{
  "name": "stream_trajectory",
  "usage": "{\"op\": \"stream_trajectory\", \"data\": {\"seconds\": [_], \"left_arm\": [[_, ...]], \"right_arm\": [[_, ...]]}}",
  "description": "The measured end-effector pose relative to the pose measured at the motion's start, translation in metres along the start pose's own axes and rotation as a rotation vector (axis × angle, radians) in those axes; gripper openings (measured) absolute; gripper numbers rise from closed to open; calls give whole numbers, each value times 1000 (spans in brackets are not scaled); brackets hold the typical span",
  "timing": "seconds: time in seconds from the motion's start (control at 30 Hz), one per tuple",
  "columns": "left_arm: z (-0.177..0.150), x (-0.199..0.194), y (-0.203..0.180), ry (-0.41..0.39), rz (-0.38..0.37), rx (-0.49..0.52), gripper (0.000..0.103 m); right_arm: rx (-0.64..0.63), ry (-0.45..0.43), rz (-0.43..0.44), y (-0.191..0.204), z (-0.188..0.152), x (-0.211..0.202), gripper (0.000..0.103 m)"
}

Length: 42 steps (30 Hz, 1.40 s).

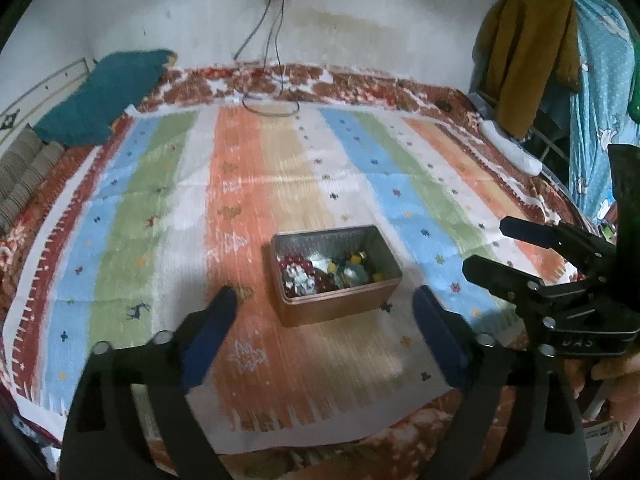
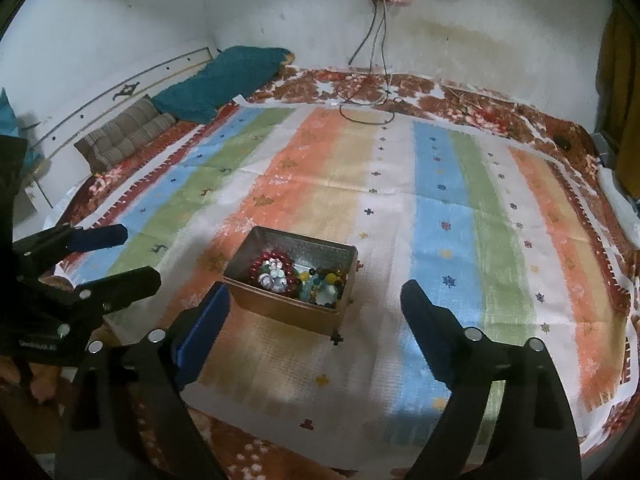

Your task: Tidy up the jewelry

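Note:
A small open metal box with tan sides sits on the striped cloth; it also shows in the right wrist view. It holds a red bead bracelet, silver pieces and mixed yellow, green and dark beads. My left gripper is open and empty, its blue pads either side of the box, just in front of it. My right gripper is open and empty, hovering in front of the box. Each gripper shows in the other's view, the right and the left.
The striped cloth covers a bed with a red floral sheet. A teal pillow and a striped cushion lie at the back left. Cables hang from a wall socket onto the bed. Clothes hang at right.

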<state>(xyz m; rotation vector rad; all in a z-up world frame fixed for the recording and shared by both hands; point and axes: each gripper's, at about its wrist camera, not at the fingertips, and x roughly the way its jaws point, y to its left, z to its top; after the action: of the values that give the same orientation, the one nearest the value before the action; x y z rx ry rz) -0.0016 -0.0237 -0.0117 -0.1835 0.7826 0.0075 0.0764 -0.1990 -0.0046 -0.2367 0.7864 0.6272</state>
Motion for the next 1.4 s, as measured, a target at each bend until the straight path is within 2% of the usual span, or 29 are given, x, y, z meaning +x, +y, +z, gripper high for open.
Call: {"op": "stream_trajectory", "data": {"seconds": [0.03,0.13,0.37,0.53,0.67,1.0,1.4], "left_arm": [[-1,-1,-1,-10,6,6,96],[-4,-3,-3,-28,37,12,97],[-8,-10,-1,-63,45,-4,97],[-9,-12,-5,-77,57,16,97],[-9,-14,-7,-91,72,25,97],[-9,-22,-10,-148,92,38,97],[-9,-25,-11,-171,110,40,97]], "right_arm": [[2,-9,0,0,0,-2,94],[10,-31,-5,-2,-3,-8,97],[-12,-51,-14,3,-9,-14,97],[5,-79,4,0,-12,-21,97],[4,-68,13,2,-15,-21,97],[-6,-116,-4,6,-19,-30,97],[21,-132,24,1,-20,-34,97]]}}
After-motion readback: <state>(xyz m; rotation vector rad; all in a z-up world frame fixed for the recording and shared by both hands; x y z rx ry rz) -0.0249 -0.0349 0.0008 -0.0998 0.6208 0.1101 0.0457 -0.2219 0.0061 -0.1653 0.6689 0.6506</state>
